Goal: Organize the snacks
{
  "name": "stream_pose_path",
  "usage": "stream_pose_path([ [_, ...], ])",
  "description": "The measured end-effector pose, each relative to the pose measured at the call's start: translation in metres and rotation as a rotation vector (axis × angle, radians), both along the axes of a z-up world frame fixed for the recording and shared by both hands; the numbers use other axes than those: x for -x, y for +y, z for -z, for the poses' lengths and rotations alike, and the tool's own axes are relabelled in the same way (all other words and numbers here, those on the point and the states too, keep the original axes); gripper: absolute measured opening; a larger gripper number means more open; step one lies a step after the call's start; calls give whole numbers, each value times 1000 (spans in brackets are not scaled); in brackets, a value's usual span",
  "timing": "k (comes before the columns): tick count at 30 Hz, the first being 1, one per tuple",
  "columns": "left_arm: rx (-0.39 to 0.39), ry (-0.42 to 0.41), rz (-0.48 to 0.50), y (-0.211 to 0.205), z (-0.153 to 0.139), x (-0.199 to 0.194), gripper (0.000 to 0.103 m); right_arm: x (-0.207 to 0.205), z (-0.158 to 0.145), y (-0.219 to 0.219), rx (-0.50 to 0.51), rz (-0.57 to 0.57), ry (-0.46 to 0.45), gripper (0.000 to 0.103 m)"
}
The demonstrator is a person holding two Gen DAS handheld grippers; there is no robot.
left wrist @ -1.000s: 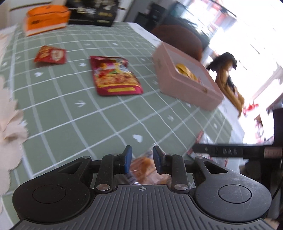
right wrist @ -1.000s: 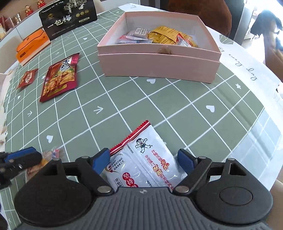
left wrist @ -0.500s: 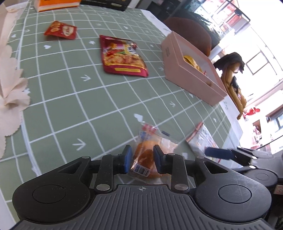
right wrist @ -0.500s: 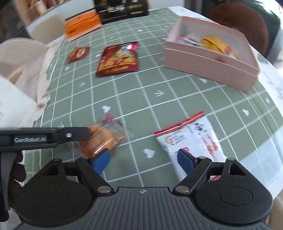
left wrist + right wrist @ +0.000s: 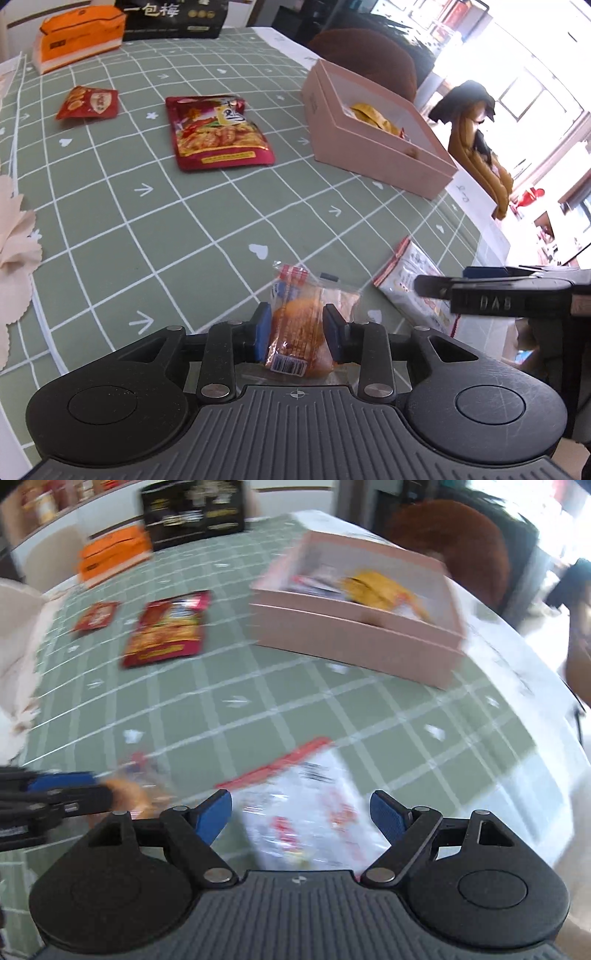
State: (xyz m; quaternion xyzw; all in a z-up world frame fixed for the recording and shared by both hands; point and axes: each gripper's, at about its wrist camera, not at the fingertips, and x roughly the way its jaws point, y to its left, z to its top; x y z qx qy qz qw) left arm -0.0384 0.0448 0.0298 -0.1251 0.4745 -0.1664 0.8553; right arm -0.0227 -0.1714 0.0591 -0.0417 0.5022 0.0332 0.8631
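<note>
A: Snacks first: where is the small clear-wrapped orange pastry packet [image 5: 297,332]?

B: Between the blue pads of the left tool [image 5: 297,328], low over the green checked tabletop [image 5: 155,229]. Its jaws have just been opening, though the pads look as if they touch the wrapper's sides; whether they press on it I cannot tell.

A: And the right tool [image 5: 301,814]?

B: Spread wide, holding nothing, poised above the white sachet with a red top edge [image 5: 310,812]. That view is blurred.

A: Where do both stand from the open pink cardboard box [image 5: 373,147]?

B: Both packets lie well short of the box, on its near side. The big red foil pouch [image 5: 218,134] and the small red packet [image 5: 88,103] lie to its left.

A: So which step?

B: Picking up loose packets, I'd judge. Next, each tool needs a firm pinch, a lift, then a carry over the box's rim.
</note>
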Motion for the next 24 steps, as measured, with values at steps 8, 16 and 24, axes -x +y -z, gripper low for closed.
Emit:
stream_pose_path([
  [8, -19, 7, 10, -1, 0, 1, 35, 2, 18, -57, -212, 224, 65, 85],
  [16, -33, 8, 19, -4, -1, 1, 36, 7, 18, -37, -261, 159, 85, 85],
  [24, -88, -45, 63, -11, -11, 8, 36, 6, 18, -12, -193, 69, 71, 85],
])
